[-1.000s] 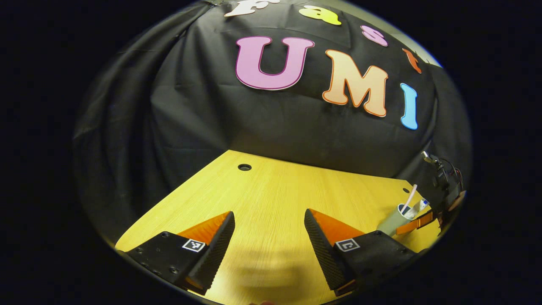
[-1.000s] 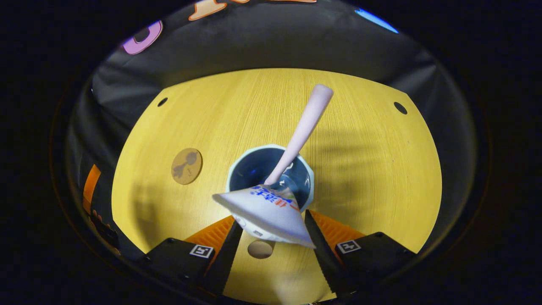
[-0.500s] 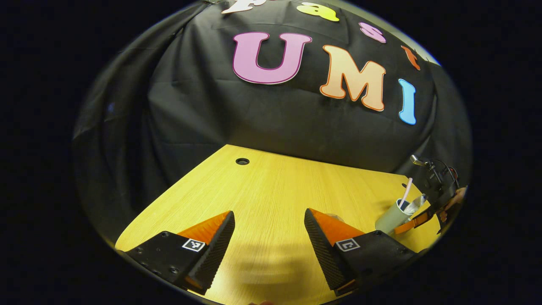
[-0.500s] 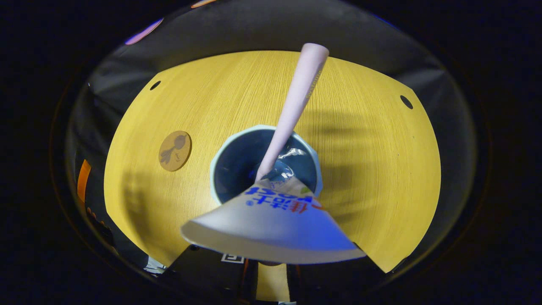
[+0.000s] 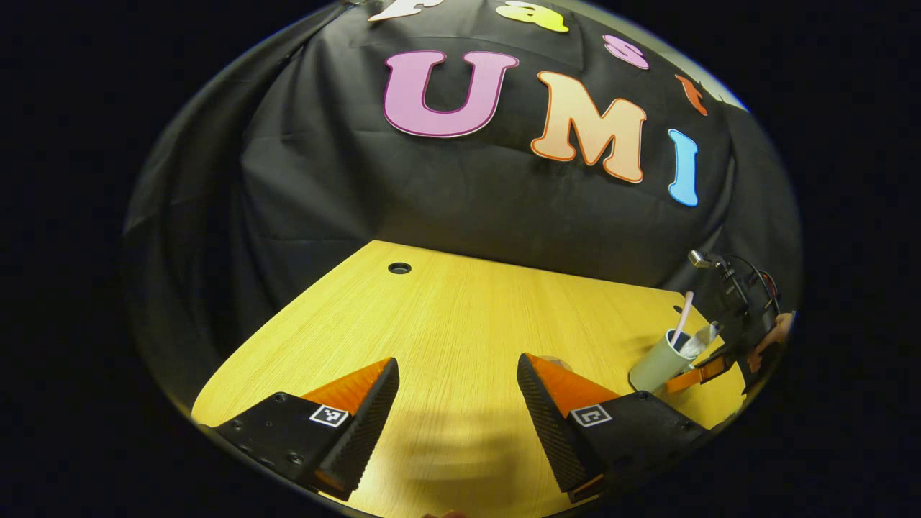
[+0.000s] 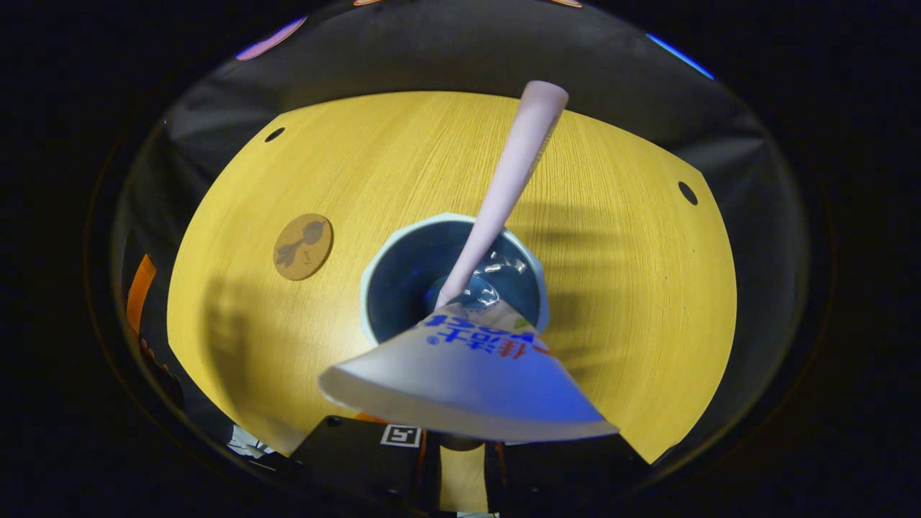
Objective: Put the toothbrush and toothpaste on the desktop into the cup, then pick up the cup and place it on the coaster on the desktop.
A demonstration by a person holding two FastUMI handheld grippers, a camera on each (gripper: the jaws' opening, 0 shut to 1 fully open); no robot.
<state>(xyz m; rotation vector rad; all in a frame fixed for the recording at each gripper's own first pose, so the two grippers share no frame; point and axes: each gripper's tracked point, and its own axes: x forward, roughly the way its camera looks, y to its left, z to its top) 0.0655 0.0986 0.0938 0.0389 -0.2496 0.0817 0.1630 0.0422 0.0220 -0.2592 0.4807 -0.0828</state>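
Seen from above in the right gripper view, the pale cup (image 6: 403, 288) stands on the table with the pink toothbrush (image 6: 514, 165) leaning out of it. The toothpaste (image 6: 468, 381) stands cap-down in the cup, its flat end flaring toward the camera. My right gripper (image 6: 458, 460) sits under that end with its fingers drawn close together. Their tips are hidden, so contact with the tube is unclear. The round brown coaster (image 6: 303, 246) lies left of the cup. My left gripper (image 5: 457, 403) hovers open over bare table, well left of the cup (image 5: 656, 368) and right gripper (image 5: 694, 374).
The yellow wooden table (image 6: 611, 252) has cable holes at its far corners (image 6: 273, 134) (image 6: 687, 193). Black cloth walls close the booth behind it. An orange finger of my left gripper (image 6: 140, 295) shows at the table's left edge.
My right gripper has dropped closer to the cup and its fingers have gone from wide open to nearly together. The toothpaste end now looms over them. The left gripper has hardly moved.
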